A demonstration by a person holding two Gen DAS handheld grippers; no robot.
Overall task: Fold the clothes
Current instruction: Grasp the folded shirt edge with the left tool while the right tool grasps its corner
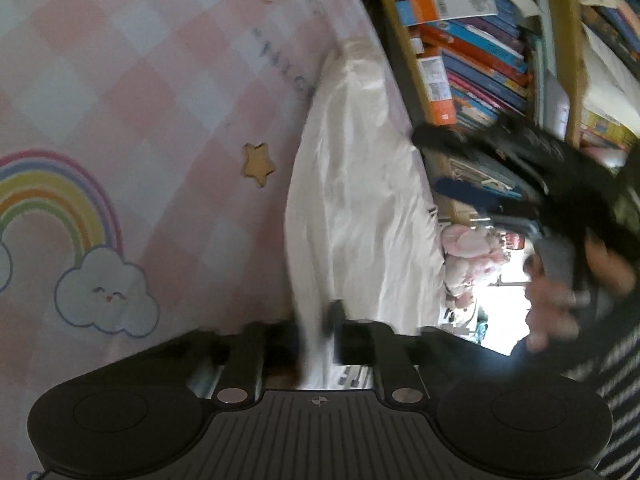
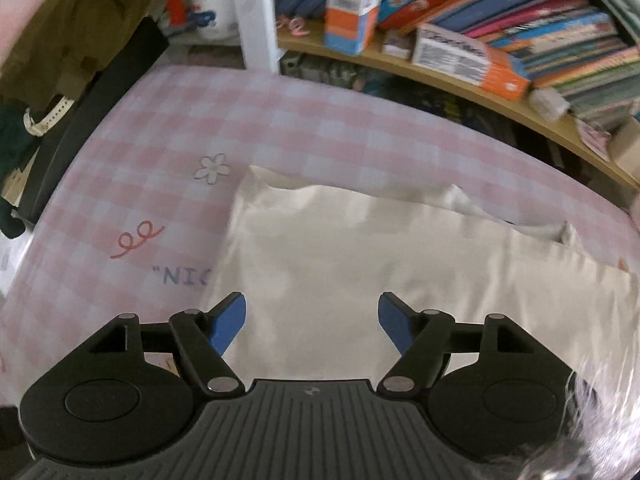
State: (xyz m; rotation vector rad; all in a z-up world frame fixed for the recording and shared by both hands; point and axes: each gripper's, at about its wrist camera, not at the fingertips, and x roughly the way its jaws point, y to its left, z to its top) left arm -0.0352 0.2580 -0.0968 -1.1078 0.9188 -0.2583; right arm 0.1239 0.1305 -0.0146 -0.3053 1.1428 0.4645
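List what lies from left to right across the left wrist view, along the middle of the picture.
Rainbow print → yellow star print → white garment → pink plush toy → person's hand.

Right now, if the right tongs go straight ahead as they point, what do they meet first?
Most likely the white folded garment: the right tongs are open, and the cloth fills the view between and beyond their blue fingertips. Behind it lie the pink checked sheet and the bookshelf. Depth is unclear.
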